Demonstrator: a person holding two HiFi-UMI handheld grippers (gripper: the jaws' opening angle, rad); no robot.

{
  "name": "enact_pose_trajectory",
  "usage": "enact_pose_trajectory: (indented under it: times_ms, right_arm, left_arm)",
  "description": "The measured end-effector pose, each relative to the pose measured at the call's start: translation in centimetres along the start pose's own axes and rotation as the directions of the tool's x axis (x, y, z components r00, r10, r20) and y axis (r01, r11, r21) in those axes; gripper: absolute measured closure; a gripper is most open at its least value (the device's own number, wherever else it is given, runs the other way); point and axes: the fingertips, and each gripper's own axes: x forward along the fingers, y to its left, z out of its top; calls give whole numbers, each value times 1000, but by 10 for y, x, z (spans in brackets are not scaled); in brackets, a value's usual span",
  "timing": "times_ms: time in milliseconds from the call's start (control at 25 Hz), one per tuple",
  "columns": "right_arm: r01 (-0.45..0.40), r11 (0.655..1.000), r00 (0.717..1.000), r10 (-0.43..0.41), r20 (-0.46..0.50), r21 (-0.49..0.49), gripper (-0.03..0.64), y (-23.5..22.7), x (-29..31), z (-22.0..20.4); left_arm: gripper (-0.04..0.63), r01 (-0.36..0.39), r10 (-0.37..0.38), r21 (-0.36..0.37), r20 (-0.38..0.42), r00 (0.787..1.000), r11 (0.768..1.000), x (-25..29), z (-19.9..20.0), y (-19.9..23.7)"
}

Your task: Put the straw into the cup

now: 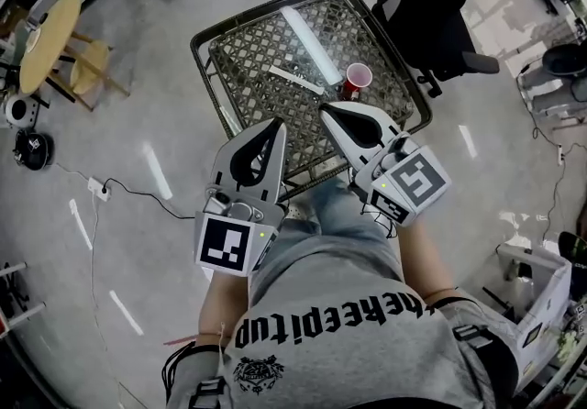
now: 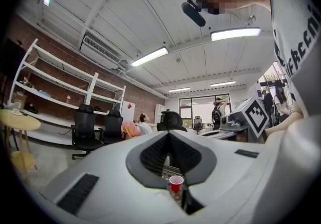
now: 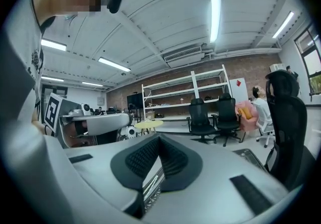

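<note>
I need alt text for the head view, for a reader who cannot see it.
Seen from above, a person holds the left tongs and right tongs, both shut and empty, toward a small lattice-top table. On it are a white straw lying flat and an upright red cup.

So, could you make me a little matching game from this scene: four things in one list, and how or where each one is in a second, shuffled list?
Things:
1. cup
2. straw
3. office chair
4. left gripper

States:
A. black, on the floor beyond the table
B. shut, holding nothing
C. red, standing upright on the table
D. white, lying flat on the table, apart from the cup

Pairs: 1-C, 2-D, 3-A, 4-B.
</note>
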Motion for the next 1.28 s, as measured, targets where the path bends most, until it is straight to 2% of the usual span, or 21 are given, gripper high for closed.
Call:
enact_pose_trajectory:
  times_ms: [440, 520, 640, 800, 1080, 1280]
  right_arm:
    - [-126, 992, 990, 125, -68, -11, 607, -53, 61, -1]
    - [-145, 989, 986, 144, -80, -8, 607, -63, 71, -3]
    - [-172, 985, 980, 171, -103, -5, 607, -76, 85, -4]
    - [-203, 979, 971, 201, -132, 0, 607, -93, 101, -9]
    - [-269, 963, 944, 268, -194, 24, 606, -112, 131, -30]
    - [-288, 957, 923, 286, -258, 32, 586, -124, 150, -52]
  left_arm:
    - [574, -143, 143, -8, 16, 990, 990, 46, -1, 48]
    - [574, -157, 157, -2, -8, 988, 988, 52, -6, 53]
    - [574, -210, 210, -20, 1, 978, 978, 62, -7, 63]
    - [574, -242, 242, -7, -18, 970, 970, 72, -10, 70]
    - [574, -343, 343, -14, -10, 939, 939, 83, -14, 86]
    - [574, -375, 375, 5, -56, 925, 927, 87, -23, 89]
